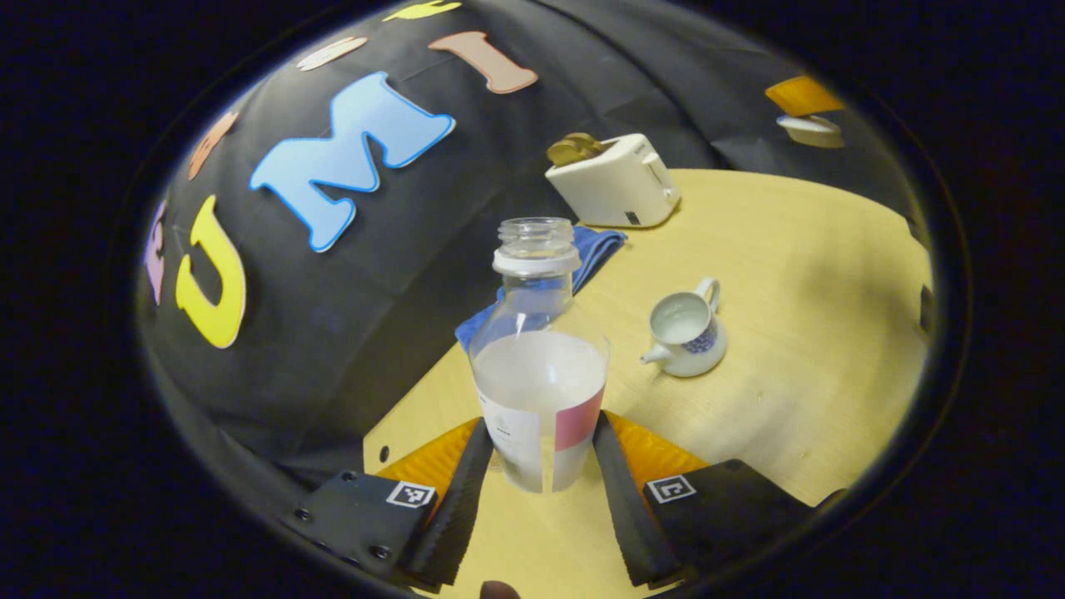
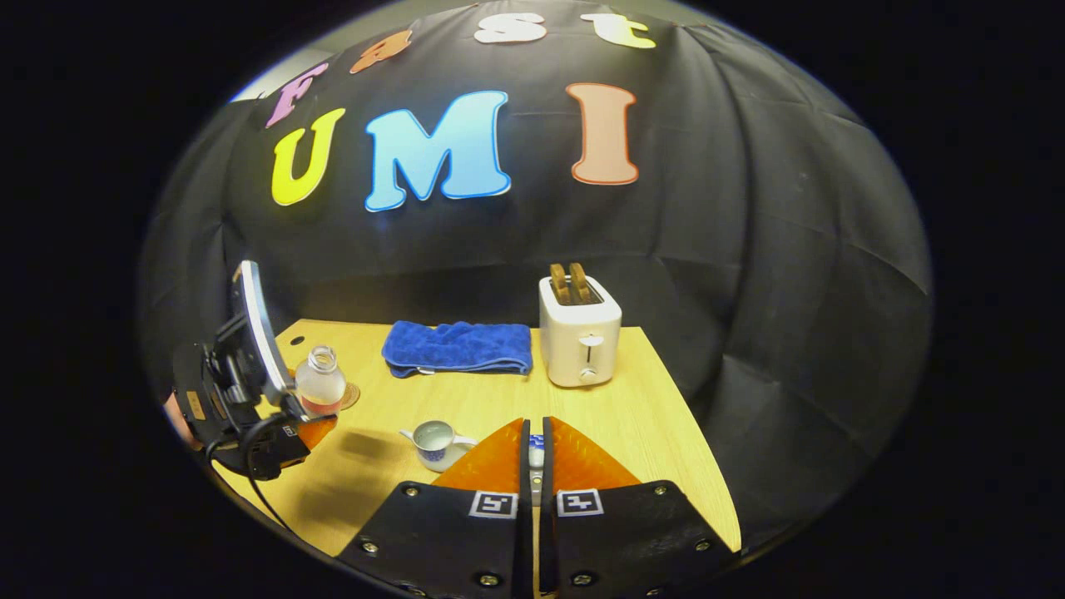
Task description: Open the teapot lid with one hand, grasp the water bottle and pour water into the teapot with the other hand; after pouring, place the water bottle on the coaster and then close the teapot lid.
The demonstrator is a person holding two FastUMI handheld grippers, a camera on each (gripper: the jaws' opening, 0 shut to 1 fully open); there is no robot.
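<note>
In the left gripper view, the left gripper (image 1: 539,466) has its fingers set either side of the water bottle (image 1: 539,366), both pressing on its labelled lower part; the bottle is uncapped, upright in that view, and partly filled. Under it lies the pale wooden worktop (image 1: 790,349). Just beyond, to the right, the white teapot (image 1: 687,329) with a blue pattern stands open, liquid visible inside. Farther back a blue cloth (image 1: 595,249) lies near the worktop's rear edge, and past it a cream toaster (image 1: 616,181) holds two slices of bread.

In the right gripper view, the right gripper (image 2: 536,456) has its fingers nearly together around a small white-and-blue piece, which I take to be the teapot lid (image 2: 537,454). A round coaster (image 2: 349,394) sits just beside the bottle. A black cloth wall closes the booth behind the worktop.
</note>
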